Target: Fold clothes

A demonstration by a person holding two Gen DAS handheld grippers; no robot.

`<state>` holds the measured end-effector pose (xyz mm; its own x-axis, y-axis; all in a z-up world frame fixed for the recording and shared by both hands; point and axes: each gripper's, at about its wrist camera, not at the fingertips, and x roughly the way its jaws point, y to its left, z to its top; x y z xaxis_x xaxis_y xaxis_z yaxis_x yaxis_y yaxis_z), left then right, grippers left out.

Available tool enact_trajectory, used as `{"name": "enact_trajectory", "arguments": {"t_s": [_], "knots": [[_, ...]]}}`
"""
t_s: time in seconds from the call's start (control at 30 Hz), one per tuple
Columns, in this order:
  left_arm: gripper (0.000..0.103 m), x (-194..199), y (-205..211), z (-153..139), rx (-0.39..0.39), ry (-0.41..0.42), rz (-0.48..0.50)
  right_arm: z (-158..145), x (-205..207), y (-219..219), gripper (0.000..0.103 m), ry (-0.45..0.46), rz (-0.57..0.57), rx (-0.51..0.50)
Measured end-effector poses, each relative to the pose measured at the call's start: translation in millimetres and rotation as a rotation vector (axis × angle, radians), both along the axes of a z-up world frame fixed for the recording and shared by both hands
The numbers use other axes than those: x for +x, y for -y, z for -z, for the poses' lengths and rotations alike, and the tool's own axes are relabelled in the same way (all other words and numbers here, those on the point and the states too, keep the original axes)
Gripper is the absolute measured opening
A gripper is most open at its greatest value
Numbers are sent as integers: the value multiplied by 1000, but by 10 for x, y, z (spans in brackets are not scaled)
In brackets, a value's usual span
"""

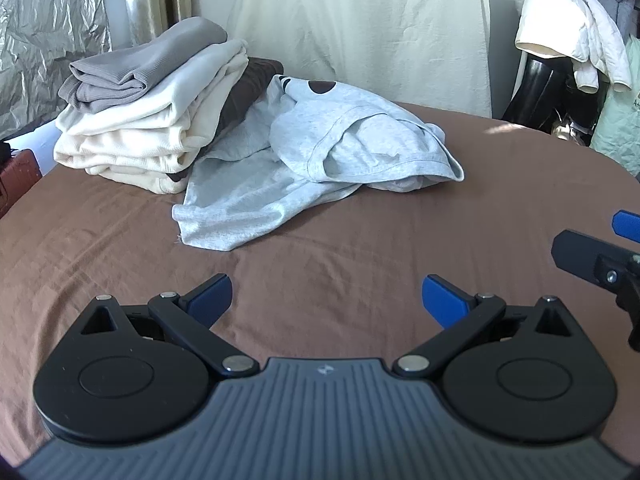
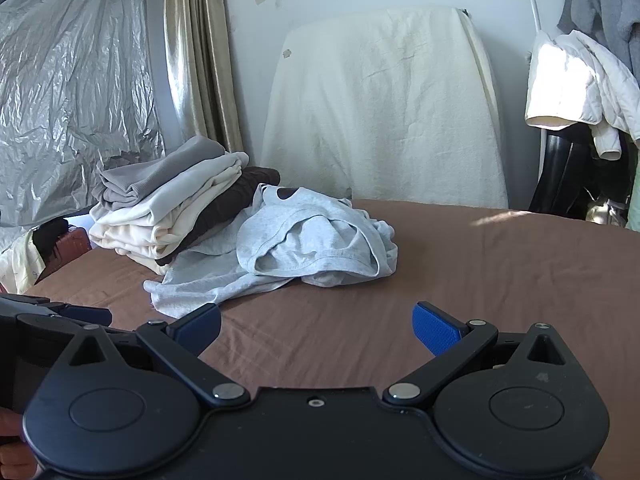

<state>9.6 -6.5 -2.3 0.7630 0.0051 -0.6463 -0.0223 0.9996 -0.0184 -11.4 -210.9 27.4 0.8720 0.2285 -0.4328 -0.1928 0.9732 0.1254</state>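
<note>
From the left wrist view, the left claw (image 1: 327, 300) hovers over the brown sheet of the bed (image 1: 360, 240), its blue pads spread wide apart and holding nothing. Ahead, a crumpled light grey T-shirt (image 1: 312, 152) lies on the sheet, touching a stack of folded clothes (image 1: 160, 108) at its left.

From the right wrist view, the right claw (image 2: 316, 326) is likewise spread wide and empty, with the grey T-shirt (image 2: 288, 240) just beyond its left pad and the folded stack (image 2: 172, 204) against it. A white jacket (image 2: 580, 84) hangs at far right.
</note>
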Motion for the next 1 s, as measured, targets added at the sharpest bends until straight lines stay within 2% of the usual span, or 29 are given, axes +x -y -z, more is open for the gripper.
{"name": "enact_trajectory", "arguments": {"t_s": [0.77,1.0], "knots": [[103,77,-60,52,28,-40,-15,120,49,1,103,-37,10,-2],[103,141,-117,183,38,-71,-64,177,72,13,103,-59,20,6]]}}
